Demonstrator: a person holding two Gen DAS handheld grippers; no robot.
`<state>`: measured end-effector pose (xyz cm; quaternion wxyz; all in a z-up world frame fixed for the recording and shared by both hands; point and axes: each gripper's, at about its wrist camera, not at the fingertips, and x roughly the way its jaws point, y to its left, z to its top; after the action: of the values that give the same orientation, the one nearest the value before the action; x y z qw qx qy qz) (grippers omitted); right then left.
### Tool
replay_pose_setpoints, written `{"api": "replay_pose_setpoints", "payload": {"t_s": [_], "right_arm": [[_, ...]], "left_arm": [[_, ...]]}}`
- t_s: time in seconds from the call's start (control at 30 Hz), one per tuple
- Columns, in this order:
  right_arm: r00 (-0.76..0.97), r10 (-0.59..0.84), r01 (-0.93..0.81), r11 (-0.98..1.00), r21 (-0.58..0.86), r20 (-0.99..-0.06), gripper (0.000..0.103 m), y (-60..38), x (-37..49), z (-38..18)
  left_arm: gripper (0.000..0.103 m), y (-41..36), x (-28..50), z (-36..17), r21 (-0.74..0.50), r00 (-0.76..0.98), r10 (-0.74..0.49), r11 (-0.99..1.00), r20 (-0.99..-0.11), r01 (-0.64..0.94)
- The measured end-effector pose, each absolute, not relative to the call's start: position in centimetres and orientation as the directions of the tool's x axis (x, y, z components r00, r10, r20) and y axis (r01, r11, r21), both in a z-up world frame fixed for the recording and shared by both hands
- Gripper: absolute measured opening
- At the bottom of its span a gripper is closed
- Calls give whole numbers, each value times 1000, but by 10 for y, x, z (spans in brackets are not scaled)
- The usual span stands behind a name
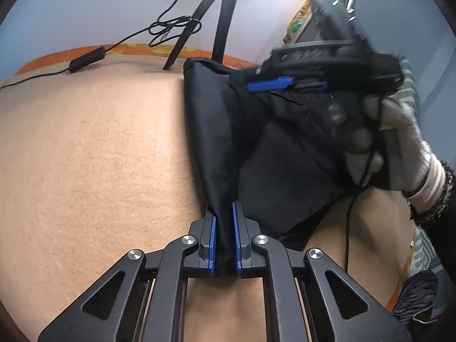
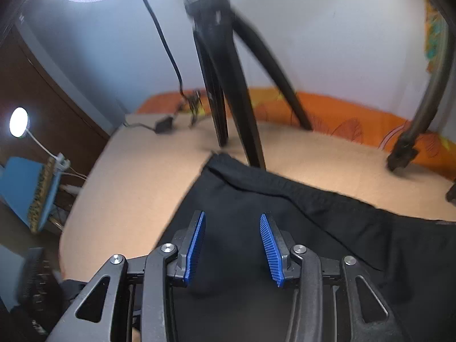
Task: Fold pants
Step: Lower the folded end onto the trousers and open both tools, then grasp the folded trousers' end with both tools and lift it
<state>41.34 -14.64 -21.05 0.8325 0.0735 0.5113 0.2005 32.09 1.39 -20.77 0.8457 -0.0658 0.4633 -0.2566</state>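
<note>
- Left claw [image 1: 225, 236] is clenched on a pinched ridge of the black pants [image 1: 273, 154]; the fabric runs taut from between the blue pads [image 1: 212, 245] up toward the far edge of the bed [image 1: 85, 148].
- Right claw [image 2: 232, 245] is released, pads spread, hovering over the pants [image 2: 256, 256] with nothing between them. Contact with the cloth cannot be told from its own view.
- In the left view the right claw [image 1: 285, 84] sits above the far part of the garment, gripped by a gloved hand [image 1: 379, 142]; motion blur there, so its exact height is unclear.
- Pants lie on the tan bed cover, toward its right side, far end close to the tripod [image 1: 216, 22] legs. A folded-over edge [image 2: 250, 182] shows in the right view, near the tripod foot.
- Judgement: step in hand is a two-point pickup for a fold; the left has its corner, the right has yet to take one.
- To do it well: the right claw should drop onto the matching edge, bite all layers, not just the top one.
- Both claws should lift level so the fold line stays straight.
- Risk: the tripod legs and the cable [image 1: 171, 25] at the far edge; the carry path should stay short of them.
</note>
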Motion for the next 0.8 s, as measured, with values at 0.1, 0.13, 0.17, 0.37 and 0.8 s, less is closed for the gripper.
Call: {"api": "replay_pose_setpoints", "payload": {"t_s": [0.1, 0.13, 0.17, 0.37, 0.8], "right_arm": [[396, 383, -226, 922, 316, -835, 39, -152, 413, -222], [399, 381, -209, 923, 322, -834, 39, -160, 408, -220], [403, 386, -203, 922, 330, -830, 41, -166, 401, -215], [434, 386, -230, 921, 314, -814, 41, -202, 333, -191], [379, 194, -190, 973, 129, -905, 38, -235, 266, -224]], "left_arm": [[9, 20, 317, -209, -337, 439, -486, 863, -756, 375], [9, 23, 316, -207, -345, 438, -490, 862, -754, 371], [9, 27, 316, -205, -357, 438, -497, 860, -749, 366], [16, 47, 324, -185, -463, 457, -562, 827, -690, 319], [56, 12, 334, -208, -445, 387, -538, 841, -749, 307]]}}
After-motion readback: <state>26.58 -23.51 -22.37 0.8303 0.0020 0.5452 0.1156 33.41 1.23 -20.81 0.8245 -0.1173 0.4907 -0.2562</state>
